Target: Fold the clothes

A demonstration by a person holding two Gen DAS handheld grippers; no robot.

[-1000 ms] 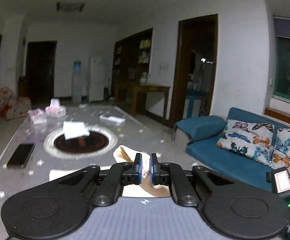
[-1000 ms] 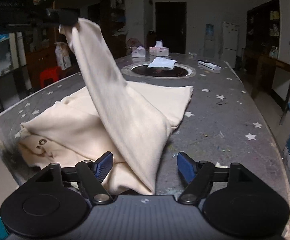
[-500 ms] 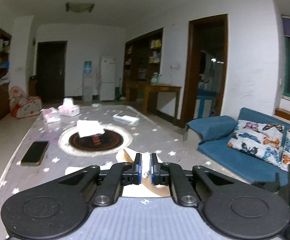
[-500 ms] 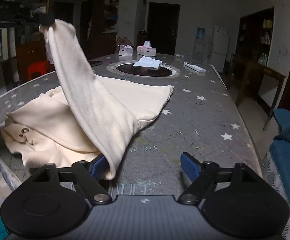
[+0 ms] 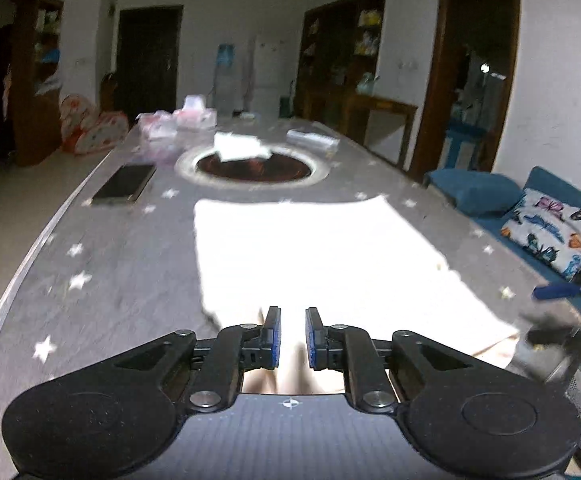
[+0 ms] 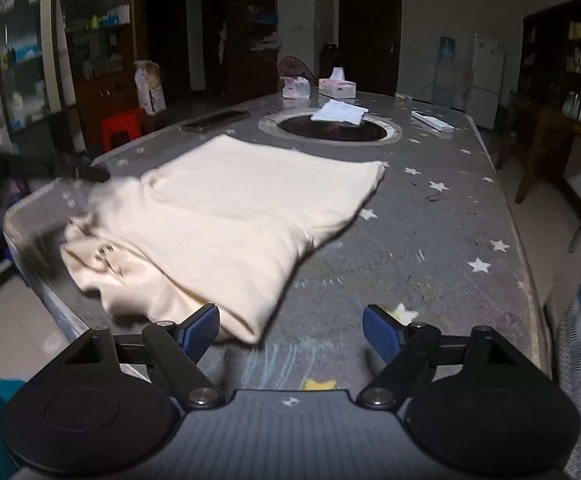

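A cream garment (image 5: 310,256) lies folded and flat on the grey star-patterned table (image 5: 110,280). My left gripper (image 5: 292,336) sits low over its near edge. Its jaws are opening, with a gap between the blue pads and cloth lying in that gap, not pinched. In the right wrist view the garment (image 6: 230,208) spreads across the table's left half, and the left gripper (image 6: 50,168) is a dark blur at its far left corner. My right gripper (image 6: 290,330) stands wide above the table's near edge, jaws closing slightly, nothing between them. The garment's near corner lies beside its left finger.
A round dark burner recess (image 5: 256,166) with a white cloth on it sits mid-table. A dark phone (image 5: 124,184), tissue packs (image 5: 178,122) and a remote (image 6: 432,121) lie farther back. A blue sofa with a butterfly cushion (image 5: 558,232) stands right; a red stool (image 6: 124,126) stands left.
My left gripper came down from high above the table and laid the lifted cloth flat on the garment. Its jaw gap has widened. The right gripper has barely moved.
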